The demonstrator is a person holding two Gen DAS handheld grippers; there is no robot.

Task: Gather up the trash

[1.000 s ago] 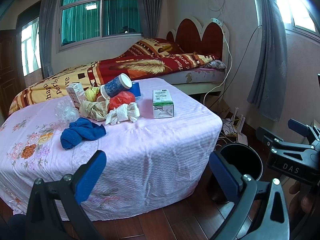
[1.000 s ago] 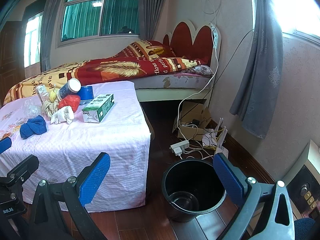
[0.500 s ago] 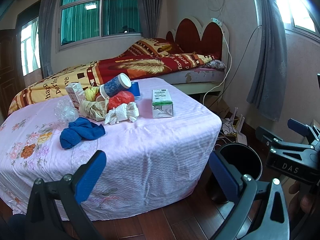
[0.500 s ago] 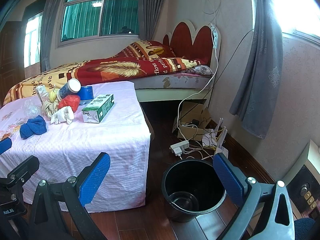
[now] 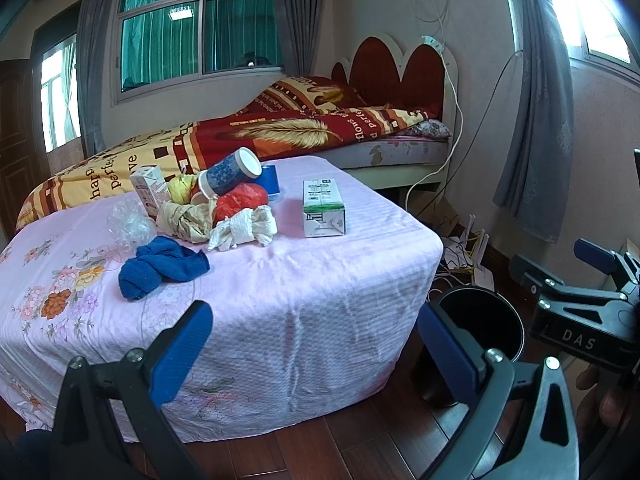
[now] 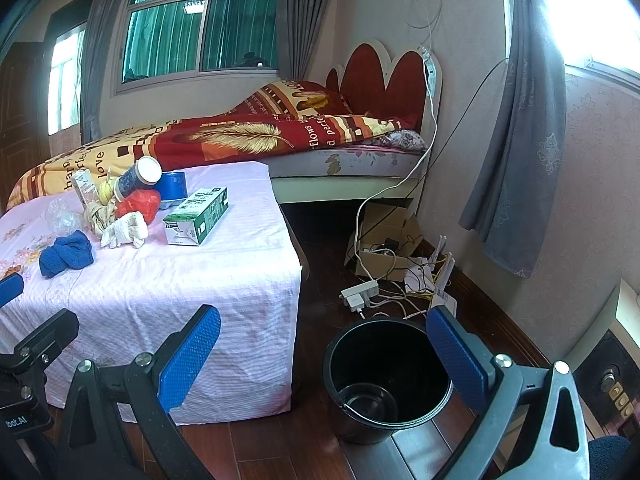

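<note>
Pink-clothed table [image 5: 280, 300], trash pile [image 5: 216, 208], black bin [image 6: 384, 376].

Setting: home bedroom. Evidence: bed [image 5: 360, 140] with red feather-print quilt [image 5: 280, 132] and scalloped headboard [image 5: 396, 68], grey curtains [image 6: 516, 140] at windows, wood floor [image 6: 320, 452], cloth-covered low table [image 5: 280, 280].

The left hand-held gripper [image 5: 316, 350] hangs with its blue-padded jaws wide apart, empty, before a surface draped in pink floral cloth [image 5: 280, 292]. On it lie a crumpled blue rag [image 5: 162, 266], a white-and-green carton [image 5: 323, 209], and a heap of wrappers under a tipped blue paper cup [image 5: 232, 172]. A black round plastic bin [image 5: 484, 320] stands on the floor beside the surface, with the right hand-held gripper [image 5: 580, 280] just past it.
</note>
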